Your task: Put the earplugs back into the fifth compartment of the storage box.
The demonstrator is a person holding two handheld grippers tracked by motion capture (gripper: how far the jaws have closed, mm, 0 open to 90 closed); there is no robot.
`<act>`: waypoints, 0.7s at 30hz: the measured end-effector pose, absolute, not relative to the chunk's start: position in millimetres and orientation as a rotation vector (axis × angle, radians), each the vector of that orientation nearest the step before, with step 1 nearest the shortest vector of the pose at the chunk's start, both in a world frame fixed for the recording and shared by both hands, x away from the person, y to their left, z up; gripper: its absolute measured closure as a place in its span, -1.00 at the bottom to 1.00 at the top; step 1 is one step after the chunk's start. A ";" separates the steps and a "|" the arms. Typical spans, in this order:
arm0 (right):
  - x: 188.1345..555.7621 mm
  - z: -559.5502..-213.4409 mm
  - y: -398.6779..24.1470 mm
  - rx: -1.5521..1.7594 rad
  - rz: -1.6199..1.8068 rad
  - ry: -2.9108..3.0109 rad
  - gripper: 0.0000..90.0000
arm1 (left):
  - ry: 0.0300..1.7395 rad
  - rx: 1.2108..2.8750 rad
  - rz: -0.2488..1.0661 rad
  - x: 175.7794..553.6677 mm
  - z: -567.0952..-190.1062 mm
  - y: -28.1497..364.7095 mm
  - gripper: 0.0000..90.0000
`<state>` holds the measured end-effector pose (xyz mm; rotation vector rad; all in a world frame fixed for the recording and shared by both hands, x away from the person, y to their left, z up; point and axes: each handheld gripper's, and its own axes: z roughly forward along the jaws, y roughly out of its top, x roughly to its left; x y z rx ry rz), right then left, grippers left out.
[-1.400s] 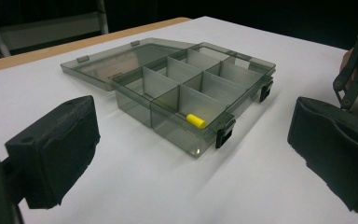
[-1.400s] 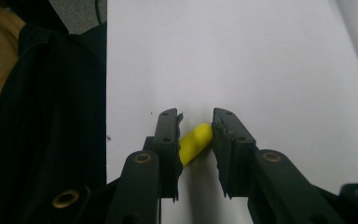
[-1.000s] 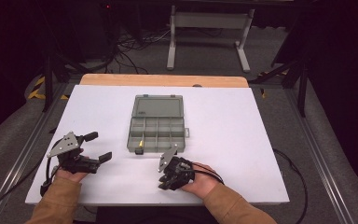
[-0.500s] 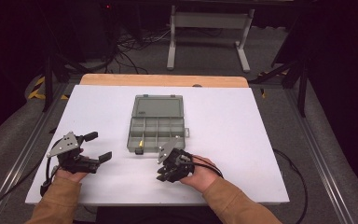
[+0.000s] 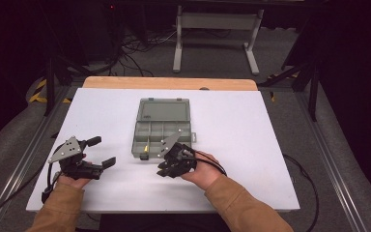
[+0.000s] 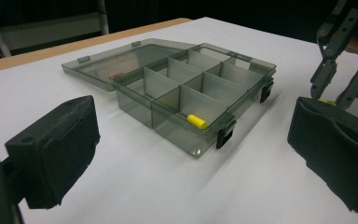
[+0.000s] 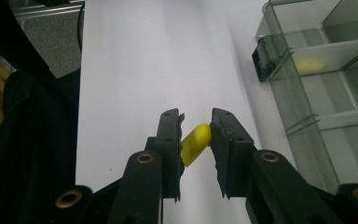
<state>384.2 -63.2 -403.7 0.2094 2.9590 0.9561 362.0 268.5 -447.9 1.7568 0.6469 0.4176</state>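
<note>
Item: yellow capsule (image 7: 196,143), clenched between the pads of my right gripper (image 5: 170,169), held at 5 o'clock off the box's near corner. Left gripper (image 5: 96,152): released, jaws wide, at 8 o'clock from the compartment box (image 5: 162,126).

Handling: I judged a level carry over the near wall best, then a low release.

The left gripper view showed a second yellow capsule (image 6: 196,121) already in the near corner cell; the high view barely did.

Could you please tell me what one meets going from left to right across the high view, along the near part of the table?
The left gripper, held open over the white table top → the grey see-through plastic compartment box with its lid open → the right gripper, shut on a small yellow capsule-shaped piece.
</note>
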 end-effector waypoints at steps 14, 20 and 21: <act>404.0 -392.7 -51.9 0.262 0.991 2.911 0.63 | 0.649 1.755 0.417 362.1 -448.0 268.9 -0.94; 413.3 -389.6 -44.8 0.280 0.998 2.897 0.63 | 0.648 1.756 0.417 362.1 -448.1 268.9 -0.94; 414.7 -388.7 -43.4 0.282 1.002 2.895 0.63 | 0.648 1.755 0.417 362.1 -448.0 268.9 -0.94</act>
